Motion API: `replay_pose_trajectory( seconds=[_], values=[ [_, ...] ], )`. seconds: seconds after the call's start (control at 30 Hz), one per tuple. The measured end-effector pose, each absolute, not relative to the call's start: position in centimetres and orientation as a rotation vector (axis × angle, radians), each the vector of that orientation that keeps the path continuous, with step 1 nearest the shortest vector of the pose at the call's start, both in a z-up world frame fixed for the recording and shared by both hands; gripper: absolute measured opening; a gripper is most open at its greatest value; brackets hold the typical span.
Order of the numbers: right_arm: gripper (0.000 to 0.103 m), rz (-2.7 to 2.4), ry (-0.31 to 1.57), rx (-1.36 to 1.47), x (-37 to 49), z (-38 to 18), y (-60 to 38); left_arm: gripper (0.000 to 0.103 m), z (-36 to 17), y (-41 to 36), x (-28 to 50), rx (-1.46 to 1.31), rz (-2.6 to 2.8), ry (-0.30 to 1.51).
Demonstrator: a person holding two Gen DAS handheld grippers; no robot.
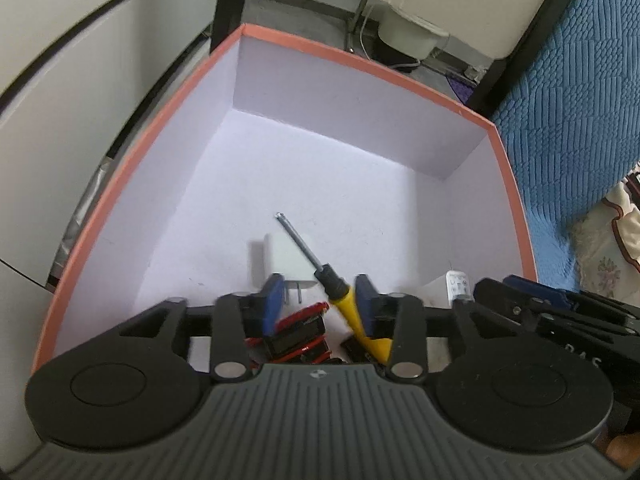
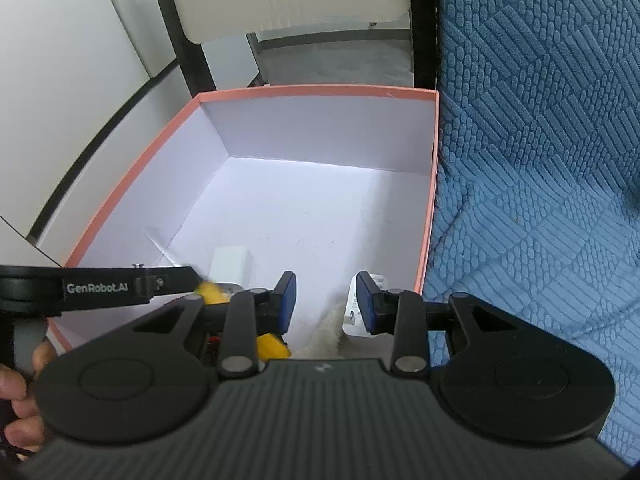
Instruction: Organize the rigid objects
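Observation:
A salmon-rimmed box [image 1: 360,56] with a white inside fills both views. My left gripper [image 1: 320,304] hangs open low over its near end. A yellow-handled screwdriver [image 1: 344,296] leans loose against the right blue pad [image 1: 366,304], its shaft pointing up-left. Under the jaws lie a red and black object [image 1: 300,336] and a white plug adapter [image 1: 276,260]. My right gripper [image 2: 326,300] is open with bare box floor between its pads. A second white charger [image 2: 354,308] sits just outside its right pad. A pale fuzzy thing [image 2: 328,332] lies below the gap.
A blue quilted cover [image 2: 540,160] lies against the box's right wall [image 2: 434,200]. Black chair legs [image 2: 192,52] and grey floor are beyond the far rim, with white panels [image 2: 60,80] to the left. The far half of the box floor [image 1: 320,168] is bare. A hand [image 2: 20,392] holds the left gripper.

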State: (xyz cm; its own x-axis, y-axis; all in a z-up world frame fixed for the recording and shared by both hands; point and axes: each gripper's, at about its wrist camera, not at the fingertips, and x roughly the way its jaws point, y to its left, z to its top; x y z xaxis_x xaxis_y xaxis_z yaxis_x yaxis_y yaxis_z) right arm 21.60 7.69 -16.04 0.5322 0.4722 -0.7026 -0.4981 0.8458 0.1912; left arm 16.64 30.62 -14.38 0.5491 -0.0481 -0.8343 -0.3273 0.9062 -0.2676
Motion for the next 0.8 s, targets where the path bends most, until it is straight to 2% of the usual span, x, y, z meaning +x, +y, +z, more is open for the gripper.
replay_pose_trajectory(
  seconds=[0.1,0.8],
  values=[
    [0.037,0.591,0.806,-0.021,21.2,-15.2,7.4,0.056,-13.3,30.6,16.2,-0.416,0.184,0.959],
    [0.037,0.710,0.562,0.029,13.8,-5.7,3.0,0.056,-2.4,25.4,7.5,-0.343,0.199,0.741]
  ],
)
